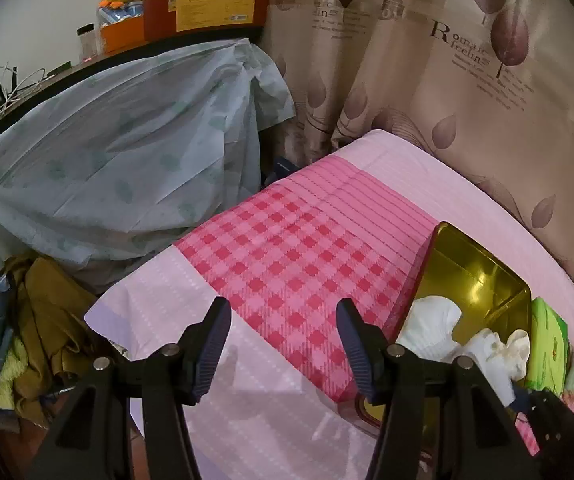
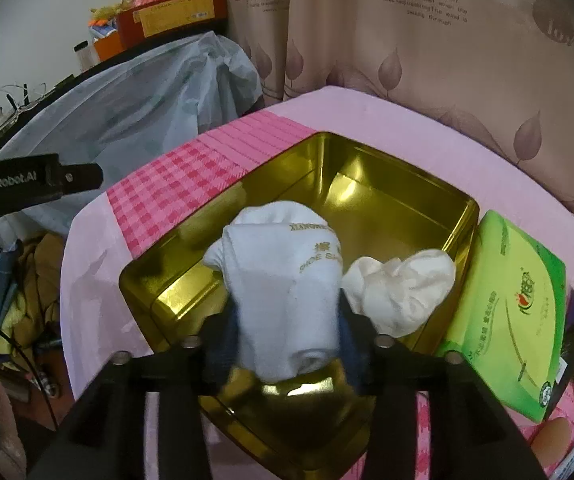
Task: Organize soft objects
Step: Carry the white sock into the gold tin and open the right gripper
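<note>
Two white socks sit at the gold tin (image 2: pixel 371 196) right now. The right gripper (image 2: pixel 287 332) is pinching a white sock (image 2: pixel 287 280) printed with gold lettering, holding it over the tin's near end. Just beside it, to the right, a crumpled cream sock (image 2: pixel 401 288) lies inside against the tin's right wall. The left gripper (image 1: pixel 283 344) hangs with its jaws spread wide and nothing between them, over the pink checked bedsheet (image 1: pixel 287 248), left of the tin. A green tissue pack (image 2: pixel 515 312) lies touching the tin's right side. The curtain (image 2: pixel 447 60) behind reads "Romantic feeling"; the left tool's body shows "GenRobot.AI".
</note>
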A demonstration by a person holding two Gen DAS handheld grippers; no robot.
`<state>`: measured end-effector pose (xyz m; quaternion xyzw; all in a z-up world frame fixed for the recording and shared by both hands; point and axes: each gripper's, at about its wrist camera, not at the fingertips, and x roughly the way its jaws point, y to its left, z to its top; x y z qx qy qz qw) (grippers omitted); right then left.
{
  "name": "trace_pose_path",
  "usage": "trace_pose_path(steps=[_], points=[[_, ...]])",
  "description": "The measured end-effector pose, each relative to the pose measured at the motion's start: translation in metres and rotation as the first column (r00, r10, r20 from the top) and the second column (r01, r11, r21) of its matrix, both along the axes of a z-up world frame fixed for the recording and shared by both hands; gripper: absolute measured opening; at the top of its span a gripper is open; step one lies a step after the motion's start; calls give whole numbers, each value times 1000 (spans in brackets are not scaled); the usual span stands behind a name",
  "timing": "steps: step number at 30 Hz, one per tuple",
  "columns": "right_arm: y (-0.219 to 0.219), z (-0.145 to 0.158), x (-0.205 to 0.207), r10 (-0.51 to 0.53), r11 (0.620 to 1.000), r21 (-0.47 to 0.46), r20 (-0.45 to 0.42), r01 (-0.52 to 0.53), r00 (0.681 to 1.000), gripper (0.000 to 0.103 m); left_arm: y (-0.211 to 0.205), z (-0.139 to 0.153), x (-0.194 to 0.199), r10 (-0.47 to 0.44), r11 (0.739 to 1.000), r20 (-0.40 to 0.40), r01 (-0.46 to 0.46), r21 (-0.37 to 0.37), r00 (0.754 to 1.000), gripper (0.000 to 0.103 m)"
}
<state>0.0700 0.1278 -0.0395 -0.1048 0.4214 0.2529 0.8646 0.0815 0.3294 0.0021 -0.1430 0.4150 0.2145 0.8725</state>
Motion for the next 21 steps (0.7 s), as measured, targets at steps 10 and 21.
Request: trace_pose_path(steps=[10, 21], points=[[-18, 31, -19, 5, 998, 57, 58, -9, 998, 65, -7, 0, 2, -22, 1000, -5, 22, 14, 1000, 56], [-123, 55, -56, -154, 986, 77, 117, 146, 981, 66, -20, 3, 3, -62, 997, 4, 61, 57, 998, 56]])
